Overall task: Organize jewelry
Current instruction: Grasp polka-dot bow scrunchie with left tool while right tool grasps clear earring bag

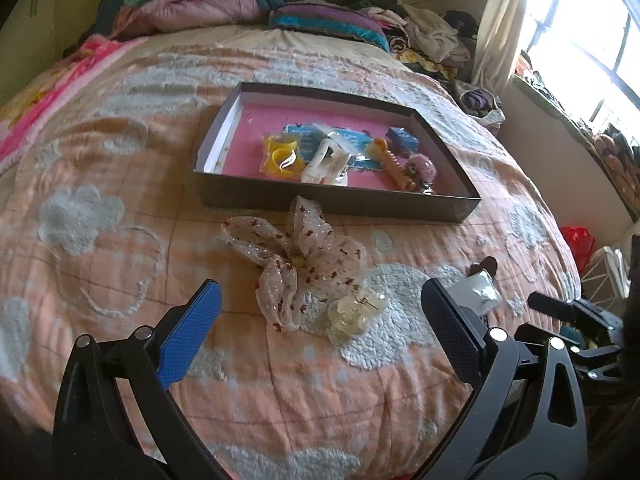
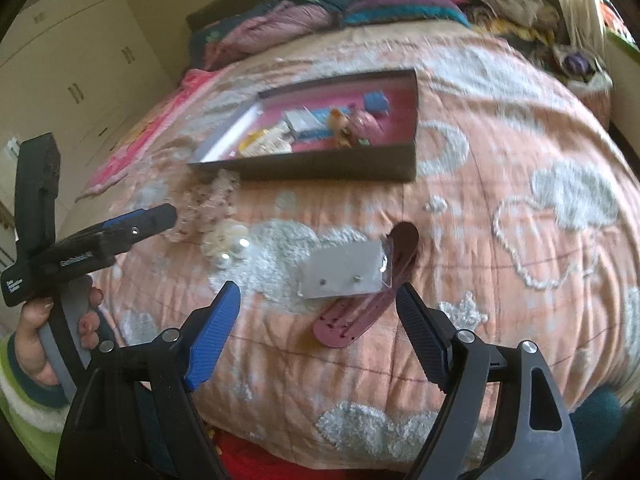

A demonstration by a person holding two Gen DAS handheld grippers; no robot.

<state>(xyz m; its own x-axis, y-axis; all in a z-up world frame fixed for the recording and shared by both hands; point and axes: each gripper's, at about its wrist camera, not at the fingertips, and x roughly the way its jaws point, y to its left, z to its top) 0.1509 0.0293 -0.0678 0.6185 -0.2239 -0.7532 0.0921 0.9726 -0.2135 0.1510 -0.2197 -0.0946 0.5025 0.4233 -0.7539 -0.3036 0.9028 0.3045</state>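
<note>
A dark shallow box with a pink floor lies on the bed and holds several small accessories; the right wrist view shows this box too. In front of it lie a sheer spotted bow and a clear claw clip. My left gripper hovers open over them, its jaws wide on either side. A grey earring card in a clear bag rests on a maroon strap. My right gripper is open just short of the card, nothing between its jaws.
A peach quilt with white tufted clouds covers the bed. Folded blankets and pillows pile at the headboard, clothes at the far right. A bright window stands on the right. A hand grips the left tool's handle.
</note>
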